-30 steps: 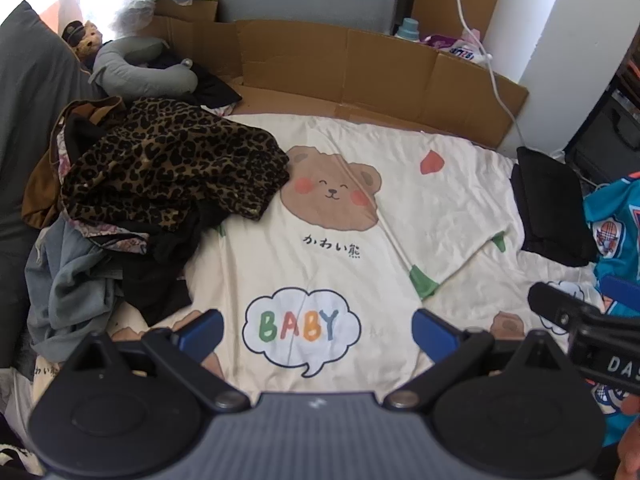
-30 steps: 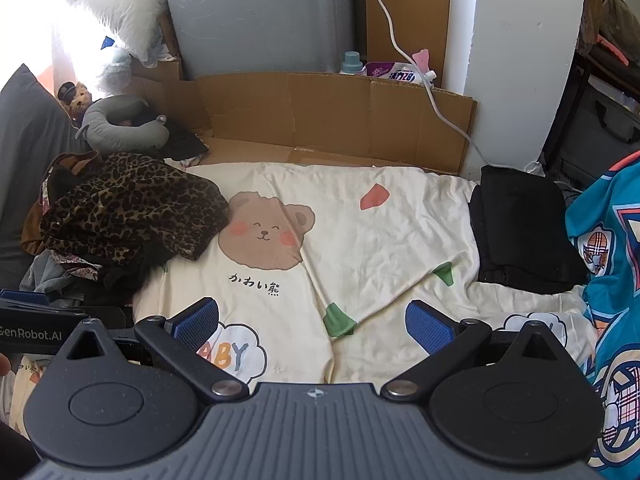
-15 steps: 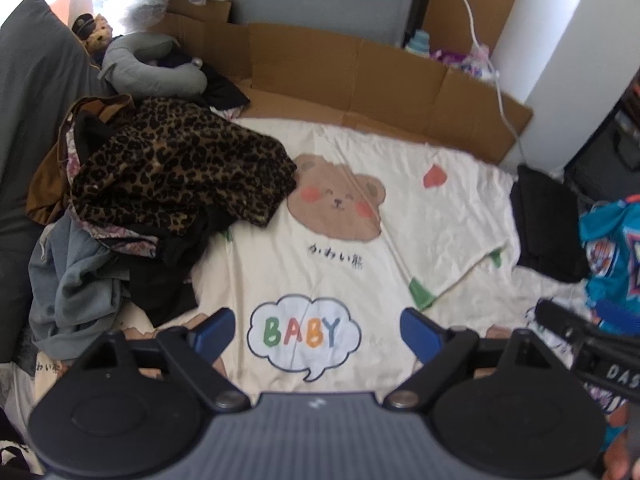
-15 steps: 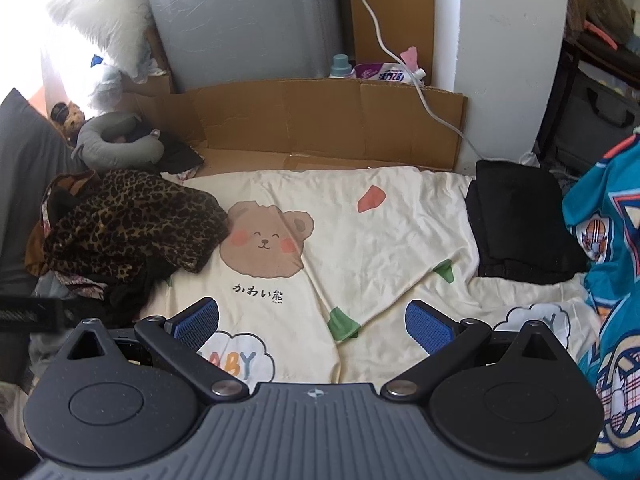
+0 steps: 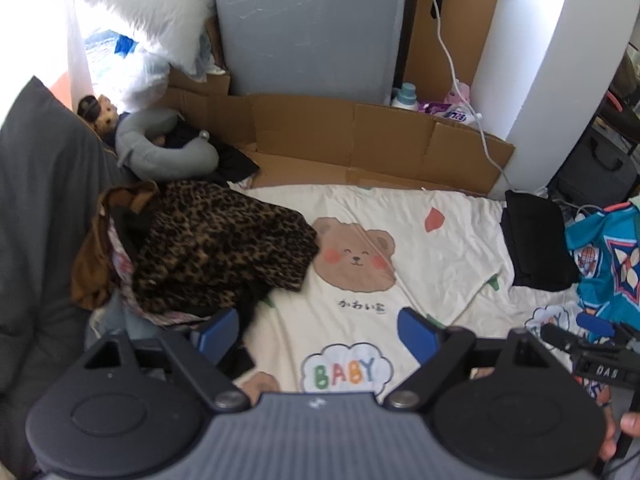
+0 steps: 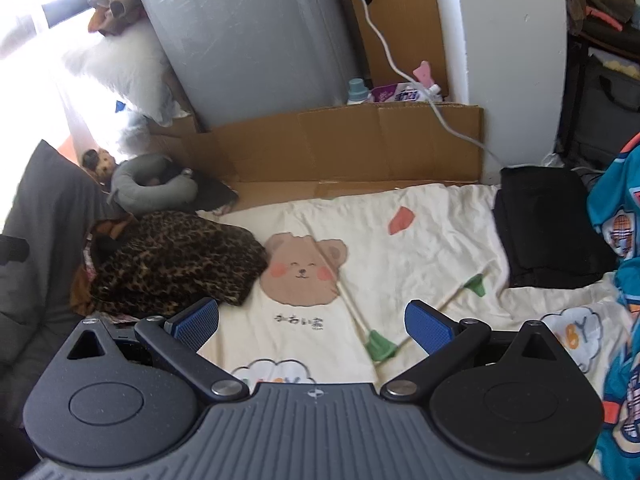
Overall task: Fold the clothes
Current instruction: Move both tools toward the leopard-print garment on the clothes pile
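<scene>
A pile of loose clothes topped by a leopard-print garment [image 5: 216, 244] [image 6: 172, 260] lies at the left on a cream bear-print sheet [image 5: 400, 208] [image 6: 420, 240]. A folded black garment [image 5: 536, 244] [image 6: 548, 228] rests at the right, beside a teal patterned garment [image 5: 608, 248] [image 6: 624, 208]. My left gripper [image 5: 316, 336] hovers open above the sheet's near part, its left finger close to the pile's edge. Open too is my right gripper [image 6: 312, 324], held over the sheet's middle with nothing between its fingers. That right gripper also shows at the left wrist view's right edge [image 5: 580, 340].
Flattened cardboard [image 5: 360, 140] [image 6: 360, 140] lines the far side, in front of a grey panel [image 6: 248, 40] and a white pillar [image 6: 508, 60]. A grey neck pillow [image 5: 164, 148] and soft toy [image 5: 102, 114] sit far left. A dark cushion [image 5: 36, 208] flanks the pile. A white cable [image 5: 464, 92] hangs down.
Both grippers have risen and tilted back, so the sheet looks farther and more of the back wall shows. The clothes lie as before, and both grippers stay open.
</scene>
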A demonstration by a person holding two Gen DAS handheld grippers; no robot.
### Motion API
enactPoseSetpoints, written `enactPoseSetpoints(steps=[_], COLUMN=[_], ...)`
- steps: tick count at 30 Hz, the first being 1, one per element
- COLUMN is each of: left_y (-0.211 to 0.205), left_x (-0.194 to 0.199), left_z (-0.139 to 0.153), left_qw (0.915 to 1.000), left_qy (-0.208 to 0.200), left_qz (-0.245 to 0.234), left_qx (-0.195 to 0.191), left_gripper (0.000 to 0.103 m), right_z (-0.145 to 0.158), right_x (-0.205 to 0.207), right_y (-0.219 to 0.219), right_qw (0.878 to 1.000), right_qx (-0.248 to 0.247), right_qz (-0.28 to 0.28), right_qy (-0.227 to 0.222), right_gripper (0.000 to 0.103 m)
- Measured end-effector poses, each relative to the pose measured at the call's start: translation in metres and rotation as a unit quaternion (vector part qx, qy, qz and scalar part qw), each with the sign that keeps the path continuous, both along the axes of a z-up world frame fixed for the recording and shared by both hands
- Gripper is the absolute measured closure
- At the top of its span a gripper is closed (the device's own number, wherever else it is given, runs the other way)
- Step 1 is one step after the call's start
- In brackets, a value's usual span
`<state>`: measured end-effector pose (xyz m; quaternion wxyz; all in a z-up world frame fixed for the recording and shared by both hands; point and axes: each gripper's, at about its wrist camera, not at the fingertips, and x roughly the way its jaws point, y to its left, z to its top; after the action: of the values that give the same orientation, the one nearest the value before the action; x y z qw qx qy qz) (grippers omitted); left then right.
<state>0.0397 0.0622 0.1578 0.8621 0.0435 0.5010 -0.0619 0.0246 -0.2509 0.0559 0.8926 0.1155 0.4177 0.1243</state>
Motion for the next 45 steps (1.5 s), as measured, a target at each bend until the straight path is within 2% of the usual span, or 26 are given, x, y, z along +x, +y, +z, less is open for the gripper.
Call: enactPoseSetpoints(steps=[5,9,15,21,25,33,39,41,45], left_y=[0.038,0.064,0.104,0.133,0.147,0.16,0.167,0.167,0.159], left_x=[0.014,0.026,0.046,0.072,0.088,0.117,0.134,0.14,0.154], left_z=[0.03,0.047,0.041,0.008,-0.017,-0.085,-0.126,-0.137,-0.164], left_qw=[0.9997,0.999,0.9974,0.9966,0.9966,0.997,0.9966,0.9975,0.9987], left_qy=[-0.008,-0.021,-0.024,-0.009,-0.007,0.001,-0.002,-0.003,-0.006], left_qz=[0.018,0.029,0.059,0.077,0.08,0.074,0.082,0.071,0.051], left_qx=[0.011,0.027,0.034,0.029,0.019,0.019,0.004,-0.003,0.009], left_gripper=[0.017,0.017,0.017,0.017,0.017,0.018,0.021,0.023,0.027], right_z=[0.007,0.009,0.007,-0.008,-0.032,-0.089,-0.116,-0.122,-0.131], right_x=[0.005,0.011,0.022,0.04,0.056,0.087,0.106,0.11,0.117], right_y=[0.002,0.005,0.014,0.028,0.039,0.068,0.085,0.089,0.094], right_qw=[1.0,0.999,0.998,0.998,0.997,0.992,0.993,0.993,0.994], right_qx=[0.021,0.035,0.047,0.052,0.071,0.104,0.101,0.098,0.096], right_qz=[0.023,0.028,0.029,0.024,0.015,0.008,0.012,0.013,0.011], right_qy=[-0.004,0.003,0.008,0.019,0.041,0.068,0.066,0.064,0.06], right_gripper=[0.002,0.008,0.01,0.011,0.022,0.023,0.023,0.023,0.023])
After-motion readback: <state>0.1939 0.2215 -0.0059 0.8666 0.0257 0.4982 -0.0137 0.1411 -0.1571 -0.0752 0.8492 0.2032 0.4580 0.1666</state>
